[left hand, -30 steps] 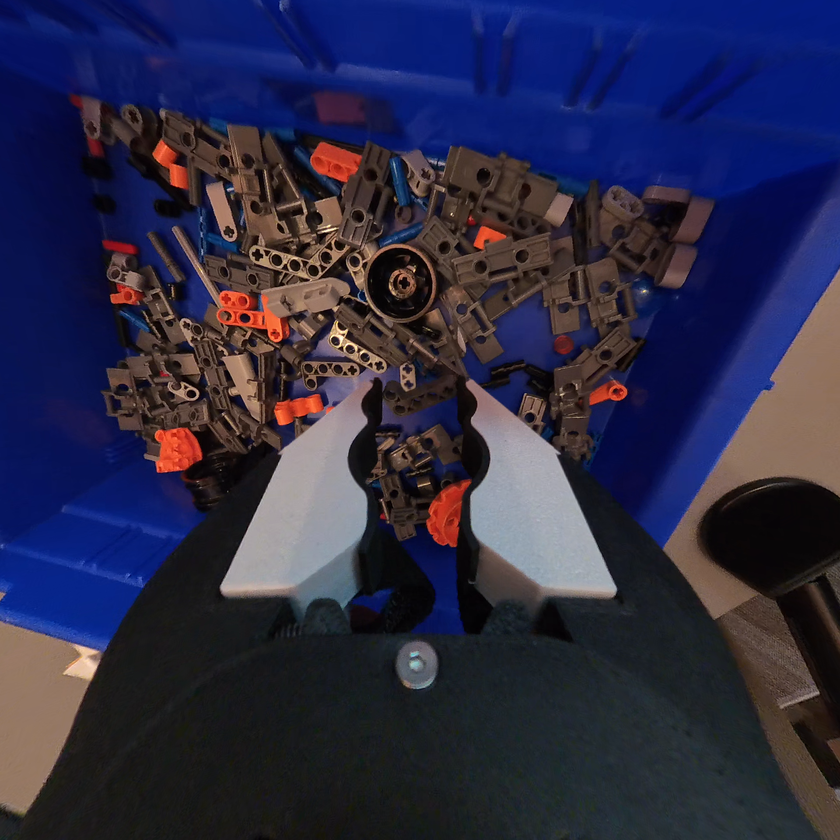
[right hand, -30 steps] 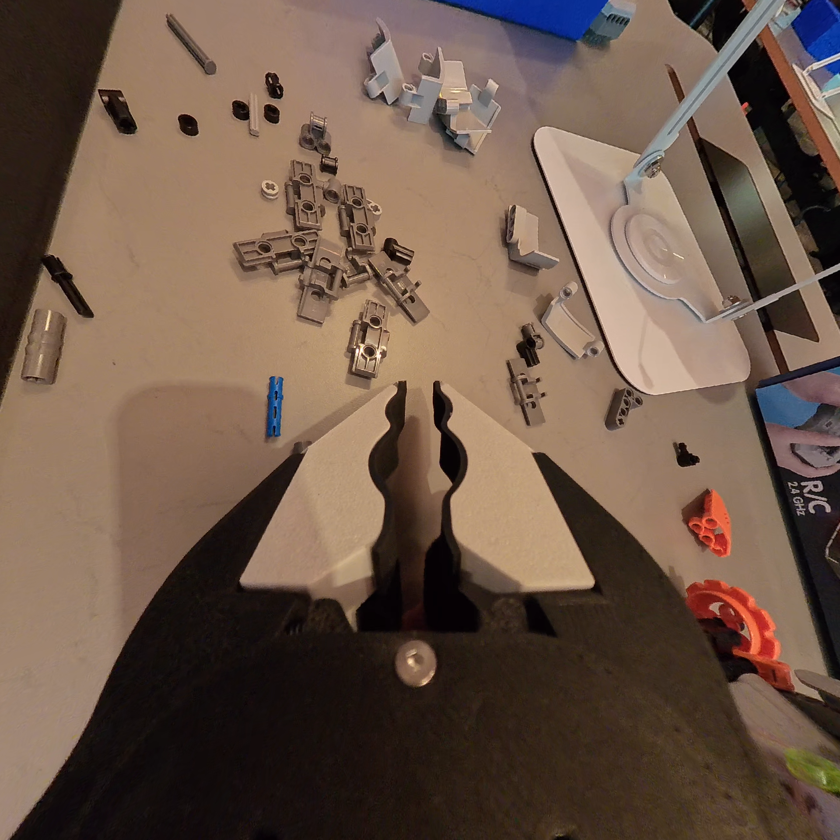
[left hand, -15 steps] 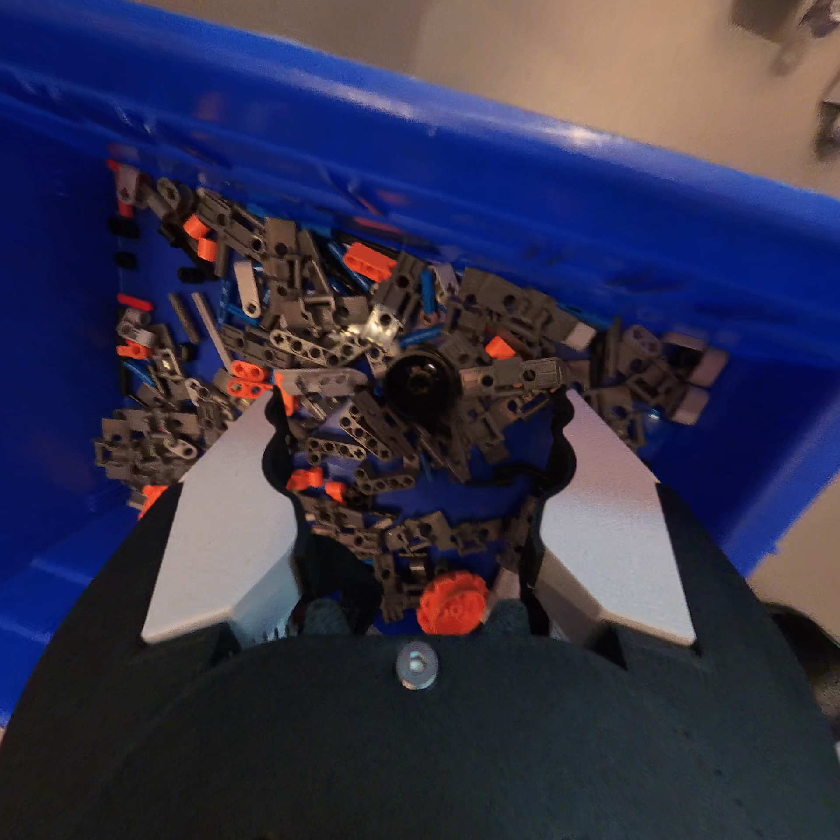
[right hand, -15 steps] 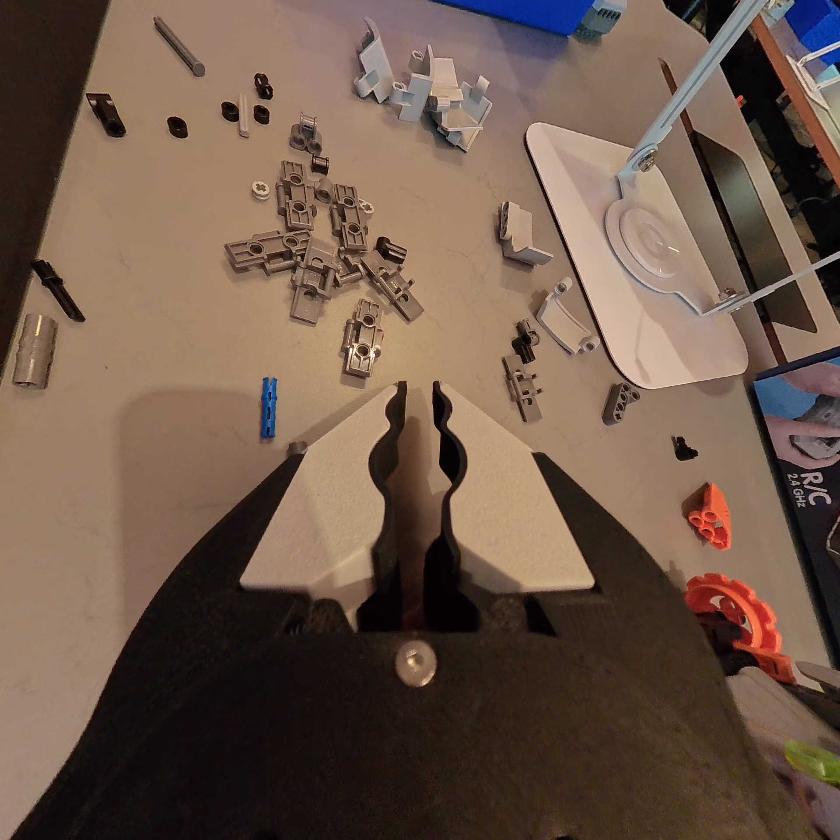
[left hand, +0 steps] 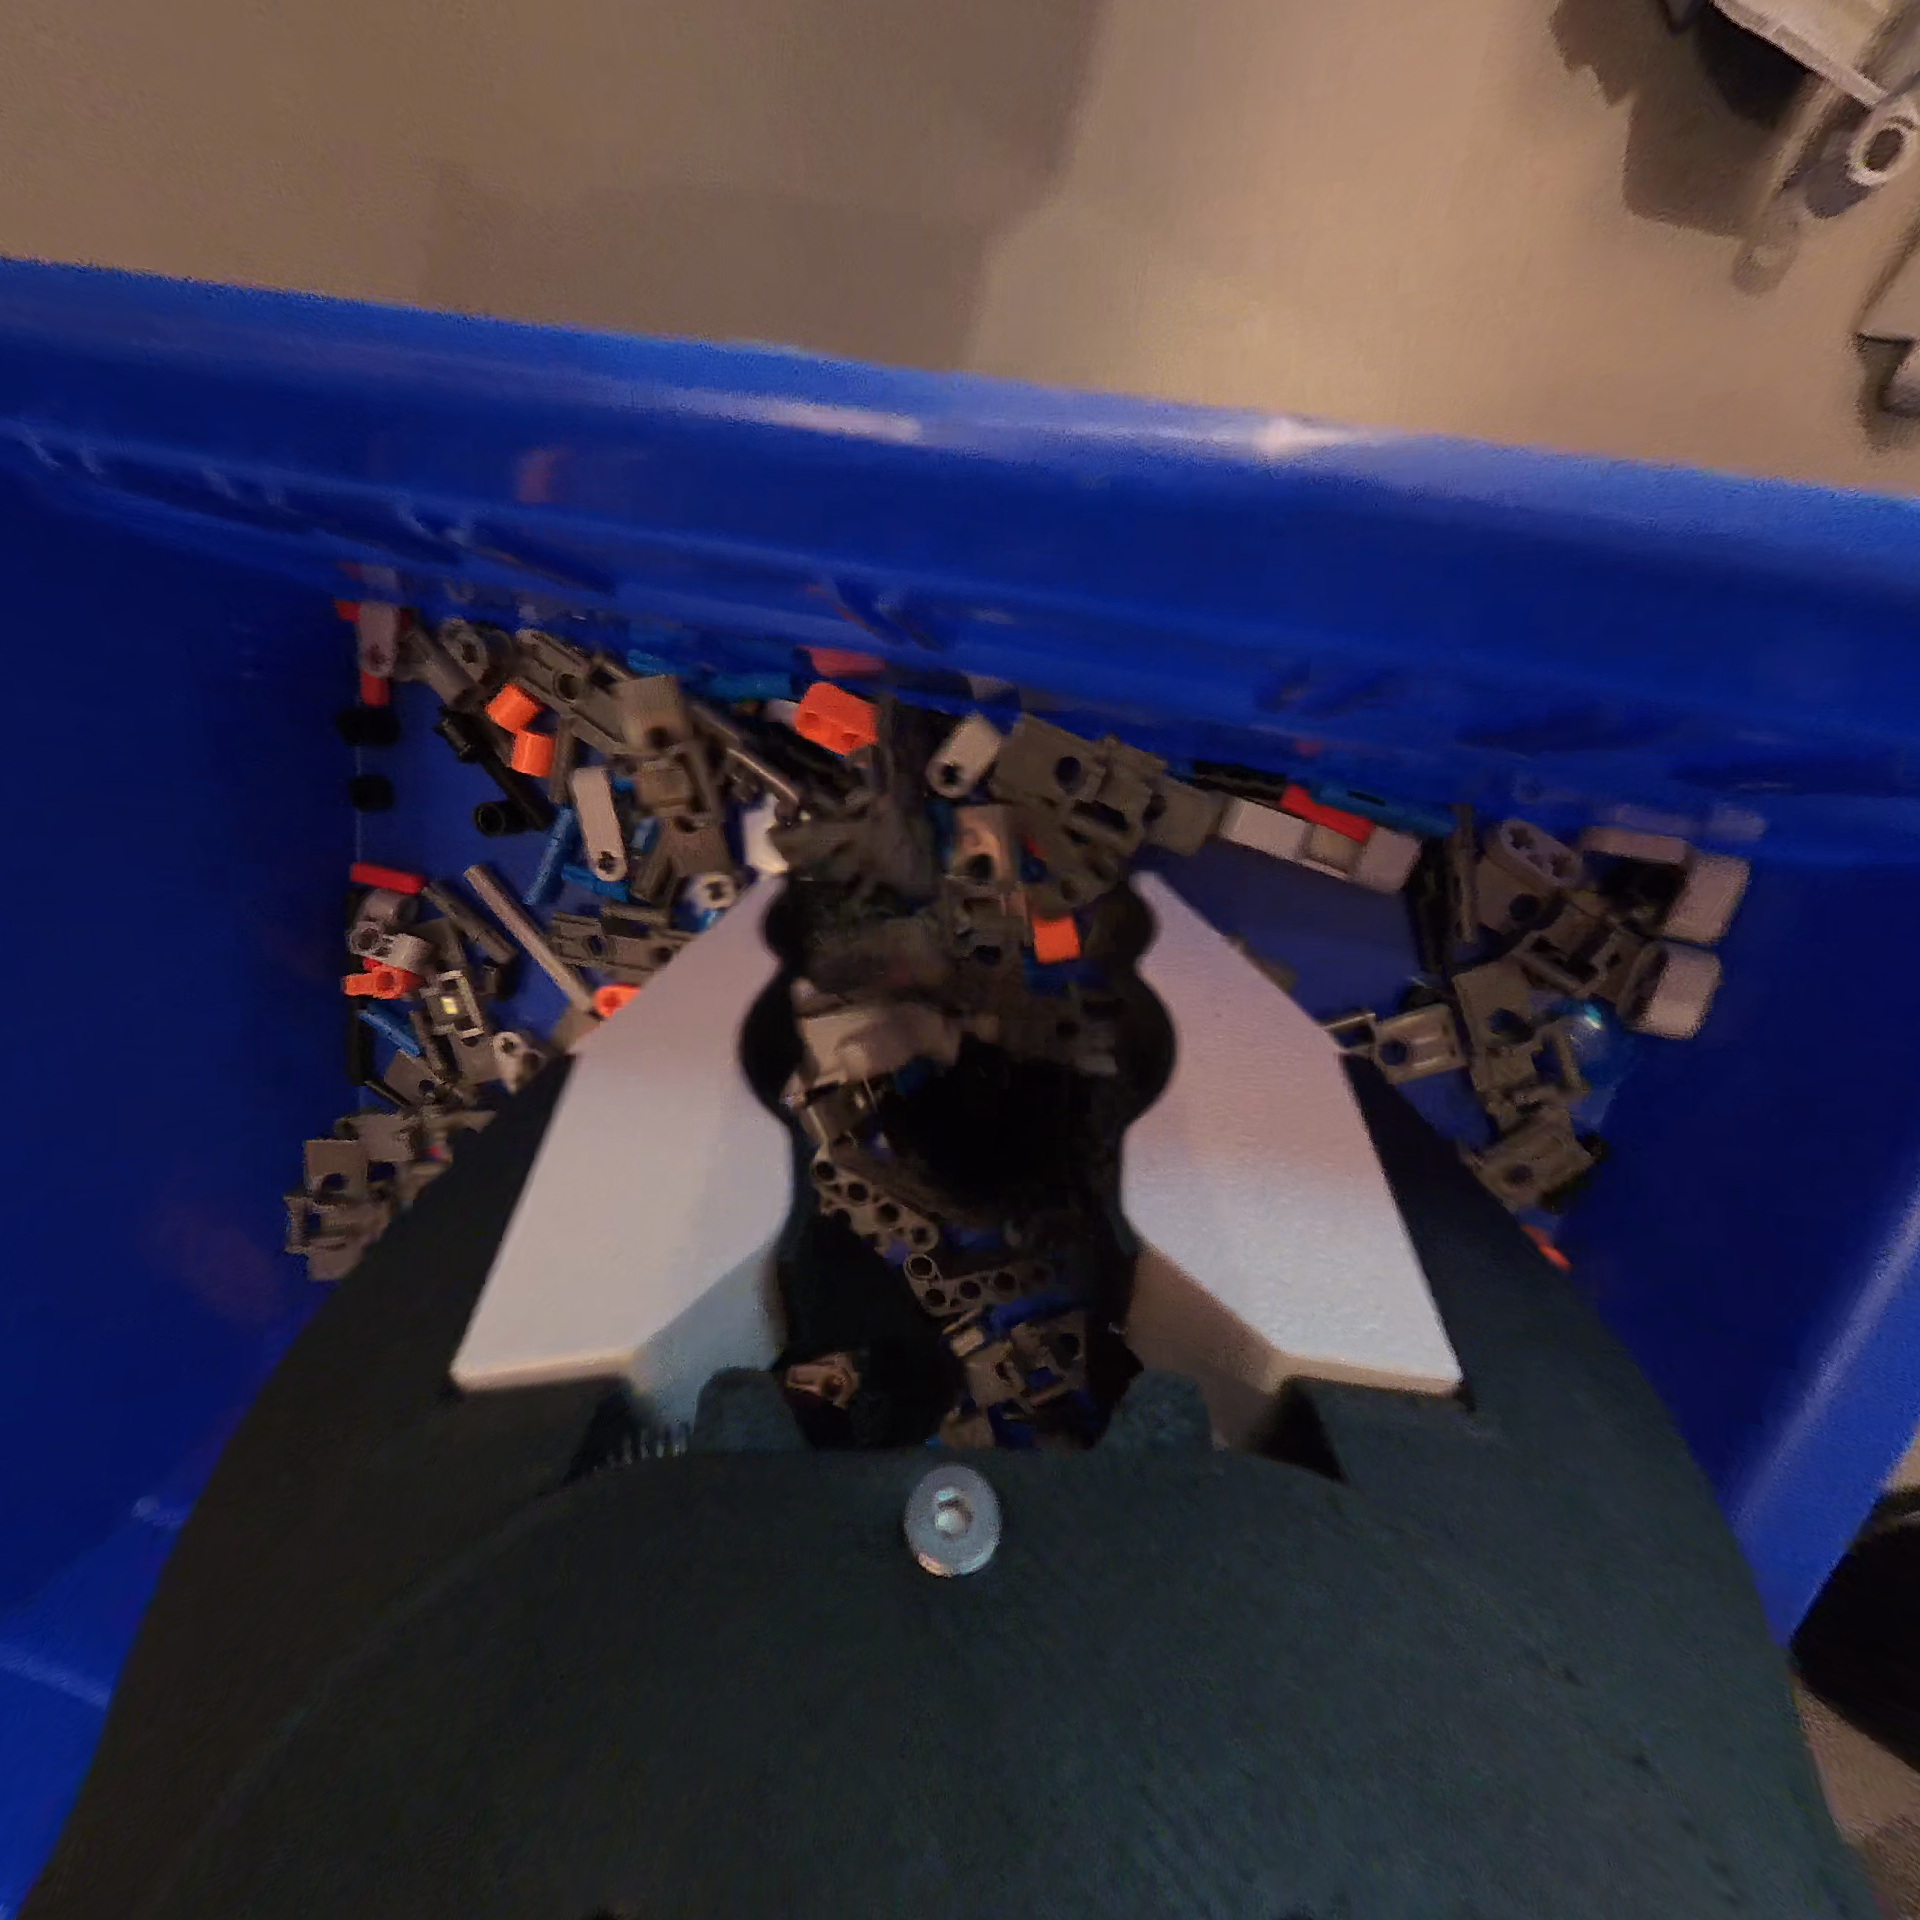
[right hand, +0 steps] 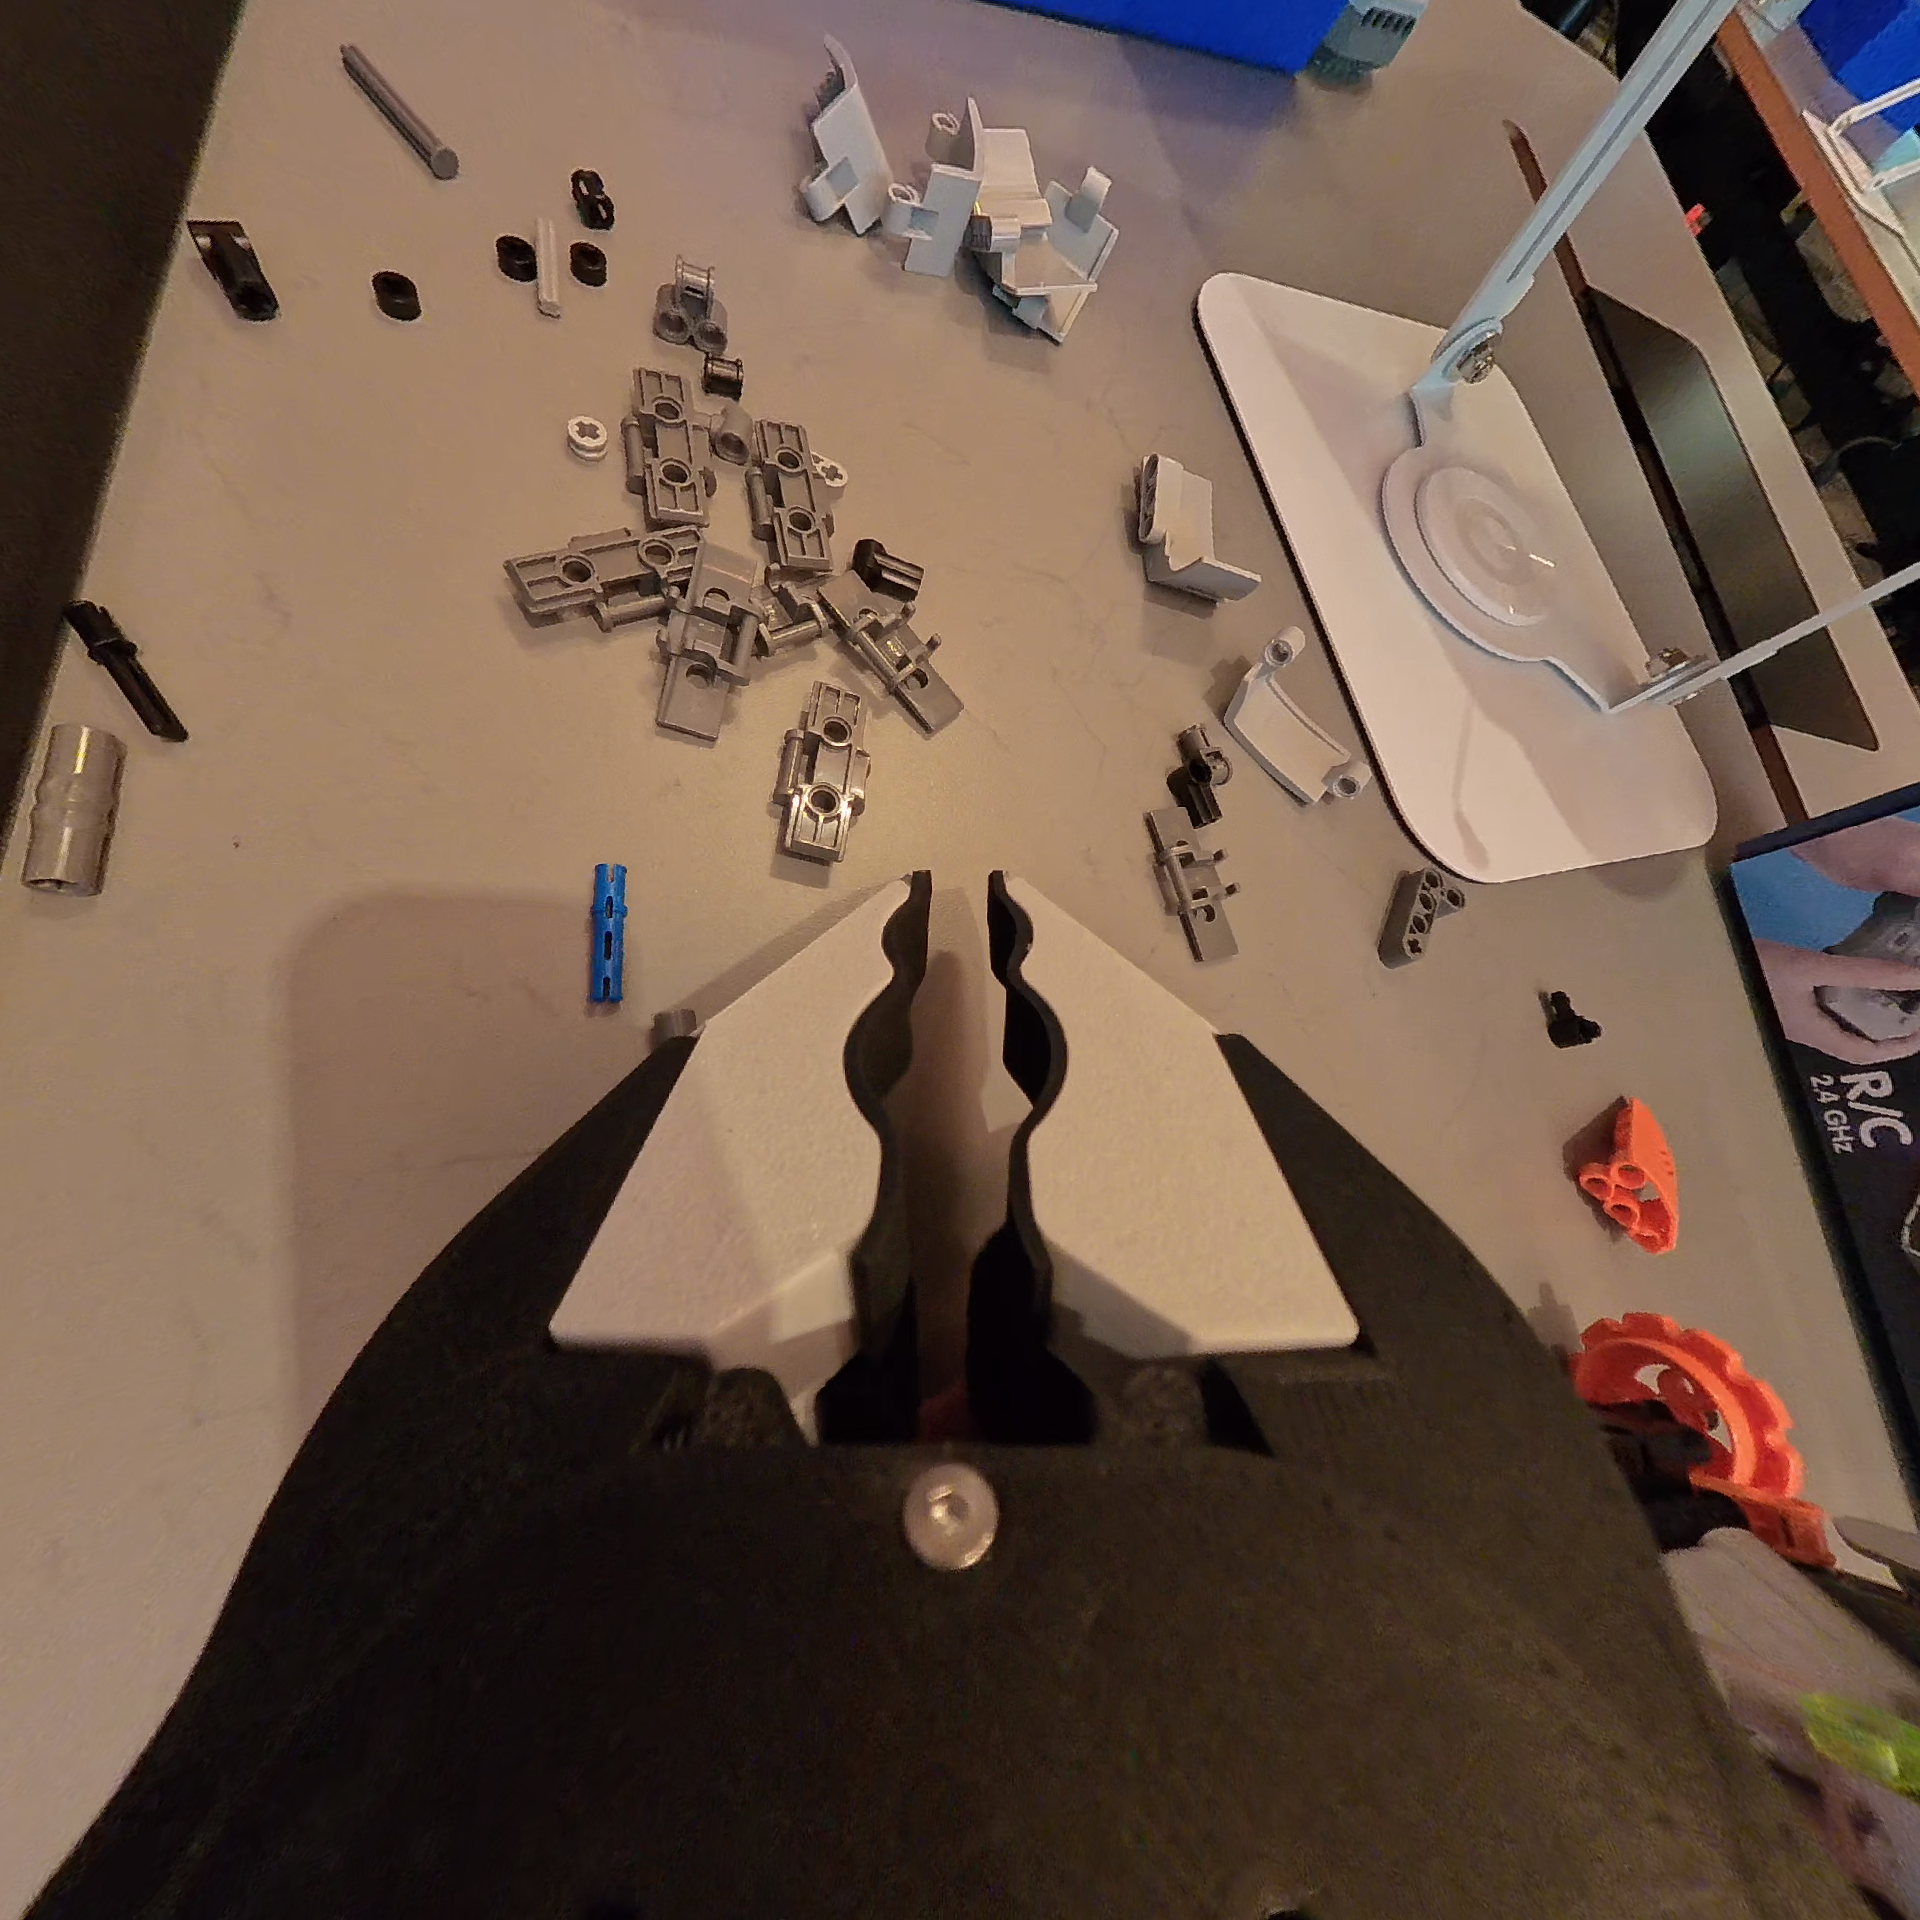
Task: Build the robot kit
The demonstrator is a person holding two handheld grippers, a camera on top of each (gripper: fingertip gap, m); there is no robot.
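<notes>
My left gripper [left hand: 956, 899] is low inside a blue bin [left hand: 1039, 540], over a heap of dark grey, orange and black building parts [left hand: 644, 790]. Its jaws stand apart, with a blurred black wheel-like part [left hand: 997, 1132] and grey beams between them; I see no grip on anything. My right gripper [right hand: 958, 883] hovers over a grey table [right hand: 312, 1039], with only a narrow slit between its jaws, and holds nothing. The nearest things to it are a grey connector piece [right hand: 823, 774] and a blue pin [right hand: 608, 933].
The table holds a cluster of grey connectors [right hand: 727, 582], light grey panels [right hand: 966, 218], a grey axle [right hand: 400, 109], a black pin [right hand: 125, 670] and a metal sleeve [right hand: 73, 810]. At right are a white stand base [right hand: 1351, 436], orange pieces [right hand: 1626, 1184], an orange gear [right hand: 1683, 1403] and a printed box [right hand: 1849, 1039]. The tips of one gripper are about 40 centimetres away from the tips of the other.
My left gripper opened wide, then narrowed partway, while pushing forward and down into the bin's heap. My right gripper stayed almost still with its jaws unchanged.
</notes>
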